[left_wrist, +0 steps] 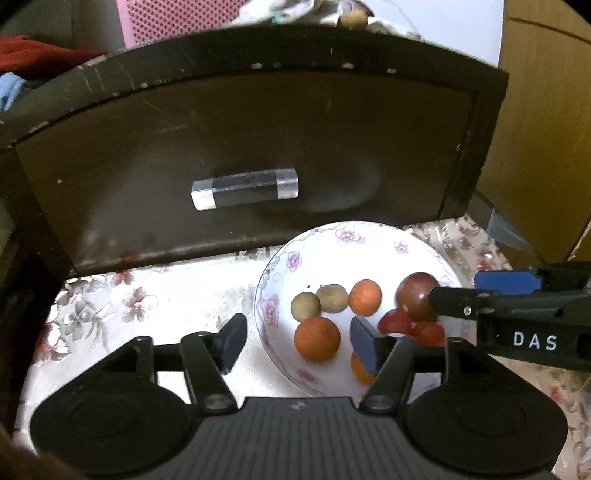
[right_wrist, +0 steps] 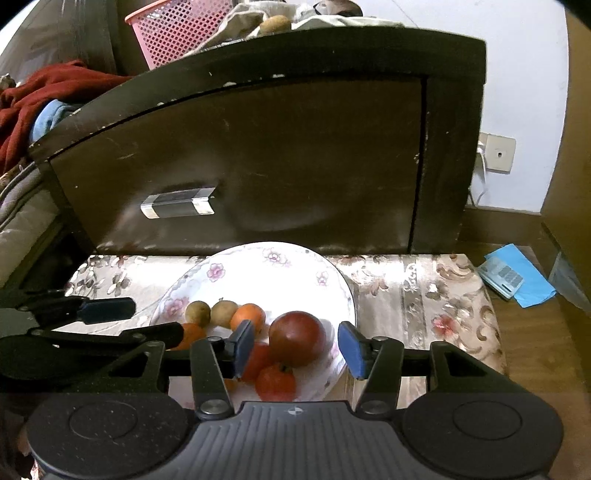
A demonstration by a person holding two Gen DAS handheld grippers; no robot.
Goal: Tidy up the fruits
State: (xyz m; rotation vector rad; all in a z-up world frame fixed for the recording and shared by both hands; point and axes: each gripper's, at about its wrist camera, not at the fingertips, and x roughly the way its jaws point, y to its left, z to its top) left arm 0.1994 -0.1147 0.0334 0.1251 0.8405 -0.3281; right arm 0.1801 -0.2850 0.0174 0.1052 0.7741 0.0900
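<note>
A white floral plate (left_wrist: 295,258) (right_wrist: 258,269) holds two brownish round fruits (left_wrist: 304,305), a small orange (left_wrist: 365,297), a bigger orange (left_wrist: 317,338), a dark red fruit (left_wrist: 417,297) (right_wrist: 297,338) and red tomatoes (left_wrist: 395,321) (right_wrist: 276,382). My left gripper (left_wrist: 299,343) is open over the plate's near left side; the bigger orange lies between its pads, untouched. My right gripper (right_wrist: 297,347) is open with the dark red fruit between its pads, a gap on both sides. Another orange fruit (left_wrist: 360,369) is half hidden under a left finger.
The plate sits on a floral-covered stool (right_wrist: 424,295) against a dark cabinet front with a drawer handle (left_wrist: 243,188). A pink basket (right_wrist: 177,29) and red cloth (right_wrist: 44,92) lie behind. A blue packet (right_wrist: 513,277) lies on the wooden floor at right.
</note>
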